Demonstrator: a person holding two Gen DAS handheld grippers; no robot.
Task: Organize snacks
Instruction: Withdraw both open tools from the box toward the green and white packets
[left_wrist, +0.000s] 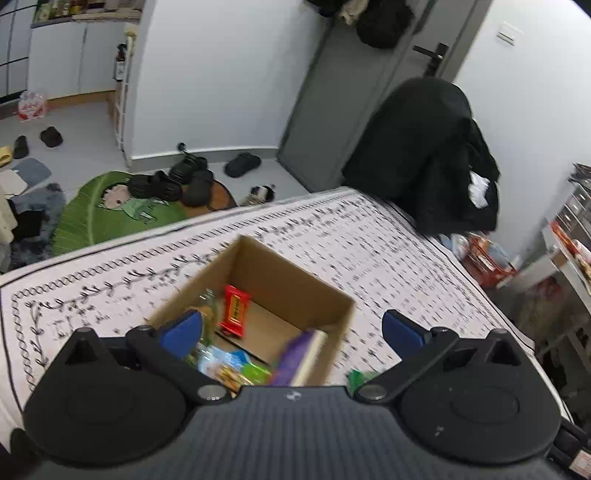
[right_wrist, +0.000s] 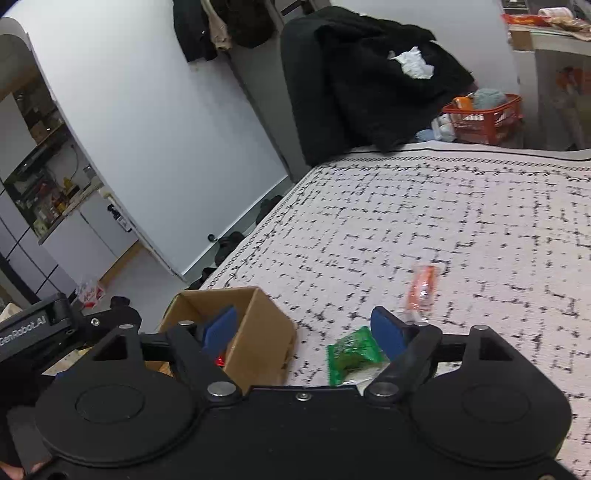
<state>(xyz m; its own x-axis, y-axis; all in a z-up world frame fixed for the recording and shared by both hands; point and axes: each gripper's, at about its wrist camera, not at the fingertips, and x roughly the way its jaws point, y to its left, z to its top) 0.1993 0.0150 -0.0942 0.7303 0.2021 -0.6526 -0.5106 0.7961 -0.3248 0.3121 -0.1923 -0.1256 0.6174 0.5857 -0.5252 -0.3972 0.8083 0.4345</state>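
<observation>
An open cardboard box (left_wrist: 295, 280) stands on the patterned bedspread (left_wrist: 369, 236). Inside lie a red snack packet (left_wrist: 234, 310), a blue-and-green packet (left_wrist: 236, 369) and a purple packet (left_wrist: 295, 358) blurred at the box's near edge. My left gripper (left_wrist: 291, 328) is open above the box, holding nothing. In the right wrist view the box (right_wrist: 255, 328) is at the lower left. A green packet (right_wrist: 351, 354) lies on the bedspread beside it, and an orange packet (right_wrist: 421, 288) lies farther out. My right gripper (right_wrist: 306, 332) is open and empty above the green packet.
A chair draped with black clothes (left_wrist: 424, 155) stands past the bed's far corner. An orange basket (right_wrist: 484, 114) sits on the floor beyond the bed. Shoes and a green mat (left_wrist: 122, 206) lie on the floor left of the bed. Shelves (left_wrist: 576, 236) stand at right.
</observation>
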